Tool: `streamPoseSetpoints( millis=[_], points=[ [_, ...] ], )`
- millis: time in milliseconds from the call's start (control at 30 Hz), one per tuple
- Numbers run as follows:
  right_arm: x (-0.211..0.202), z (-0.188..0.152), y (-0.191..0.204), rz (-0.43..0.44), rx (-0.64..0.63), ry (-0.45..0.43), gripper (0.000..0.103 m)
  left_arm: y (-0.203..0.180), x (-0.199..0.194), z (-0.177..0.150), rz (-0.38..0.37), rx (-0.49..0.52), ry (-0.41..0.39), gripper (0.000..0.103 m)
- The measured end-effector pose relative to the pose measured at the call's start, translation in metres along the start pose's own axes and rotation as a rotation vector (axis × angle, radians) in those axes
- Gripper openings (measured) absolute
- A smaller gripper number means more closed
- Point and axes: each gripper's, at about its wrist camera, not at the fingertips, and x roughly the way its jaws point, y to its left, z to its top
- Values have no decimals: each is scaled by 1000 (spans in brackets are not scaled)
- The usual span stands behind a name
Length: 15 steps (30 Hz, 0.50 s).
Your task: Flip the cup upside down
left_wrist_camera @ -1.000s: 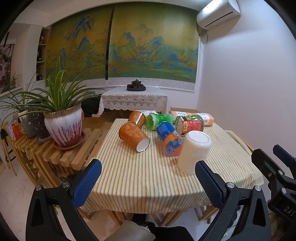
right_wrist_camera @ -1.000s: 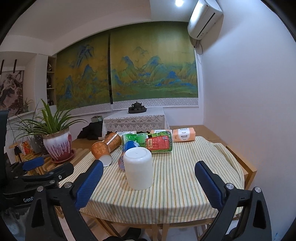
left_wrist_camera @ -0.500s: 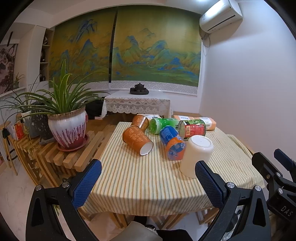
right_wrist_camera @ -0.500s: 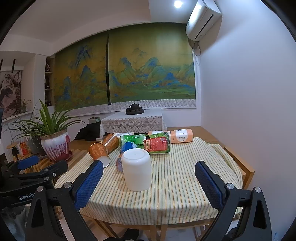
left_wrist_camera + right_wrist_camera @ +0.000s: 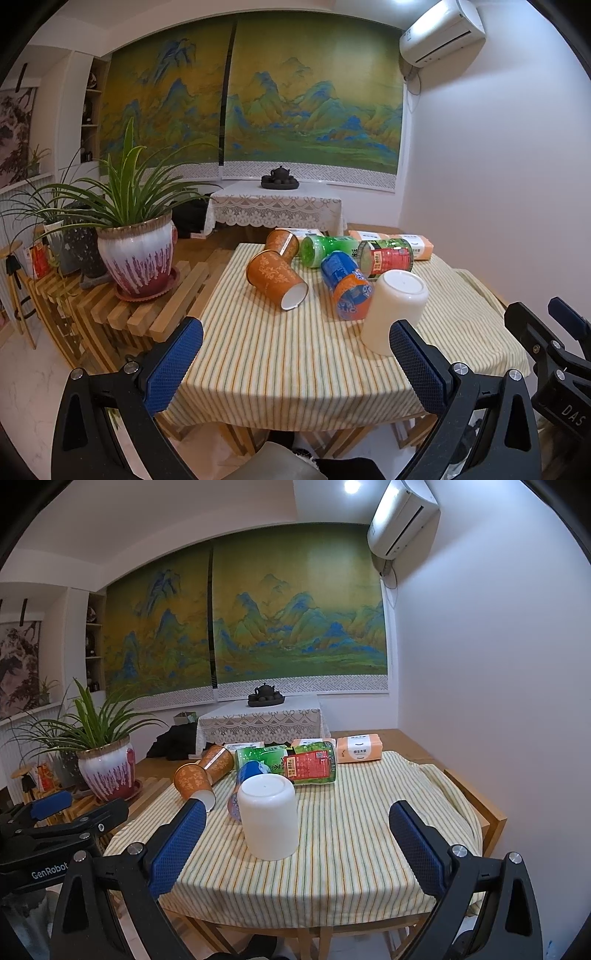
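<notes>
White cup [image 5: 268,817] stands mouth-down on striped tablecloth [image 5: 351,856], near front edge. Both grippers, right gripper [image 5: 295,843] and left gripper [image 5: 295,363], wide open, empty. Flip looks done; retreat straight back, avoid nudging cup

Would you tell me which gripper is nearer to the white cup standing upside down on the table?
Right, by a small margin. The right gripper is open and faces the white cup almost head-on; the left gripper, also open, has the cup off to its right side.

A home: landscape mural [image 5: 258,627]; lace-covered tea table [image 5: 258,722]; potted plant [image 5: 133,236].
</notes>
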Motion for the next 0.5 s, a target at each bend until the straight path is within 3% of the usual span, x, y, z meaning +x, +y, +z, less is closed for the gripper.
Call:
streamPoseSetpoints(
  millis=[500],
  points=[
    [3, 0, 0, -4, 9, 3, 98, 0, 2, 0, 1, 0, 7, 102]
  ],
)
